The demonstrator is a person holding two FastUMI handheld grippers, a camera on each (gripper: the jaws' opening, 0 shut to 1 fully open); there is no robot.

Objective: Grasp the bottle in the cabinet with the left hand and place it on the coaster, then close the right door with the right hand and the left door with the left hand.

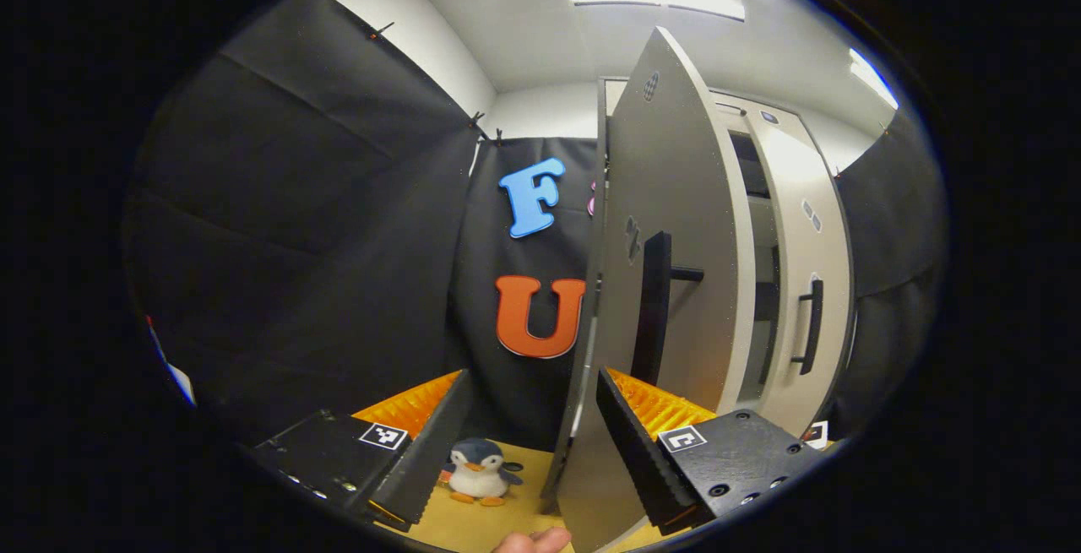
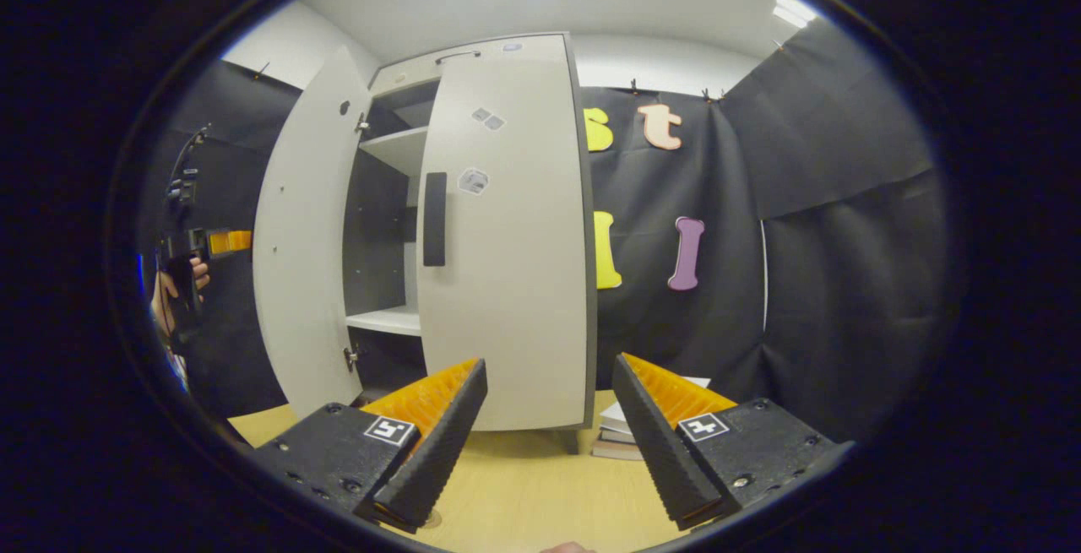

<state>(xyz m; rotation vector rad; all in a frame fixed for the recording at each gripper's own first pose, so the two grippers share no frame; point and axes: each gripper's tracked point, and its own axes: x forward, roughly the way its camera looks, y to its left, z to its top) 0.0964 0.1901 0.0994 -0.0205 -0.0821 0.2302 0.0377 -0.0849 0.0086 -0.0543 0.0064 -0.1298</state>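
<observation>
The grey cabinet's left door (image 1: 676, 224) swings half open and I see it almost edge-on in the left gripper view, its black handle (image 1: 654, 308) on the outer face. My left gripper (image 1: 532, 374) is open; the door's bottom edge runs between its fingers, close to the right-hand finger (image 1: 642, 452), and I cannot tell if they touch. In the right gripper view the right door (image 2: 507, 241) lies flat across the cabinet front, with its black handle (image 2: 435, 219). My right gripper (image 2: 549, 359) is open and empty, a short way in front of that door. The left door (image 2: 300, 241) stands ajar there.
A penguin plush (image 1: 481, 468) sits on the wooden table (image 1: 473, 528) left of the door. A stack of books (image 2: 616, 439) lies right of the cabinet. Bare shelves (image 2: 388, 317) show through the gap. A hand holds the left gripper (image 2: 190, 257) at the far left.
</observation>
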